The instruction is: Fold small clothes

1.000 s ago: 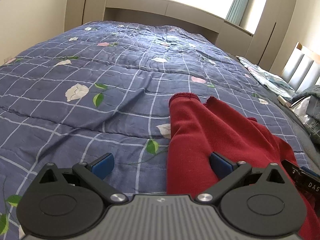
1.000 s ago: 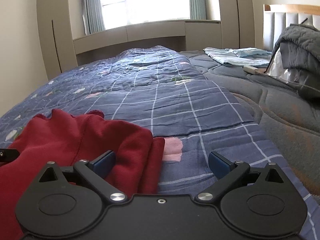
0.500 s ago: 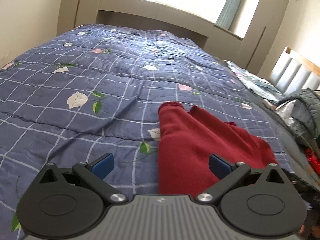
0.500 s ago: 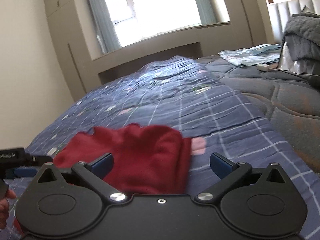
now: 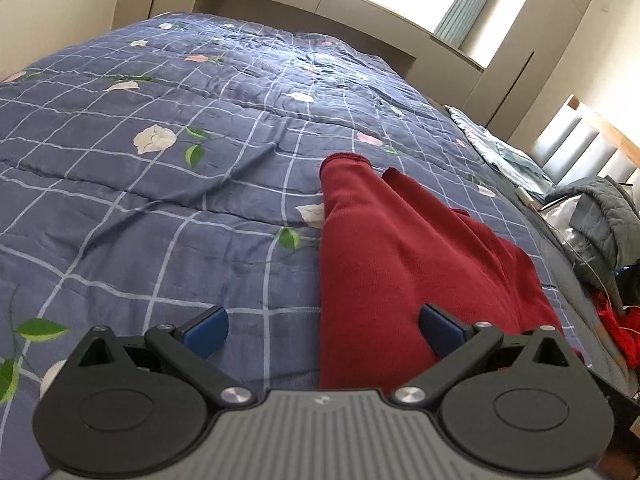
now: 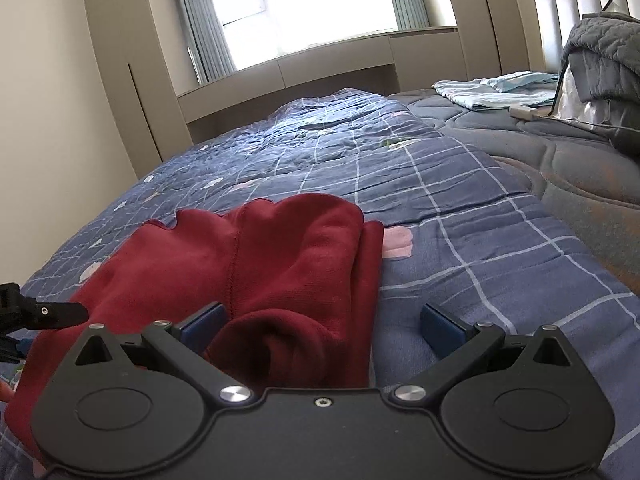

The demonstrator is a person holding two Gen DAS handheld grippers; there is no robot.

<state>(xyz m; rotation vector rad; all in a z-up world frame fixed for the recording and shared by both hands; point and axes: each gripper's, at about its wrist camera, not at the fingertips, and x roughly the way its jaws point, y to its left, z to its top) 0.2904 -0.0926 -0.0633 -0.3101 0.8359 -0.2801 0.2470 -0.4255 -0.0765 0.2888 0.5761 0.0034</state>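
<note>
Red garment point(image 5: 400, 264) lies partly folded lengthwise on the quilt point(image 5: 160, 184), further folds apparently left, both grippers point(image 5: 322, 326) point(image 6: 322, 322) spread wide, empty.

Left handheld two-finger gripper point(image 5: 322, 326): ribbed grey plastic body, two black round hubs with raised discs, black angled linkage arms with triangular cut-outs, silver pivot screws, blue rubbery finger pads point(image 5: 208, 330). Right handheld two-finger gripper point(image 6: 322, 324): same build, but smooth matte black body with a small centre screw.

No readable text, labels or numbers anywhere
</note>
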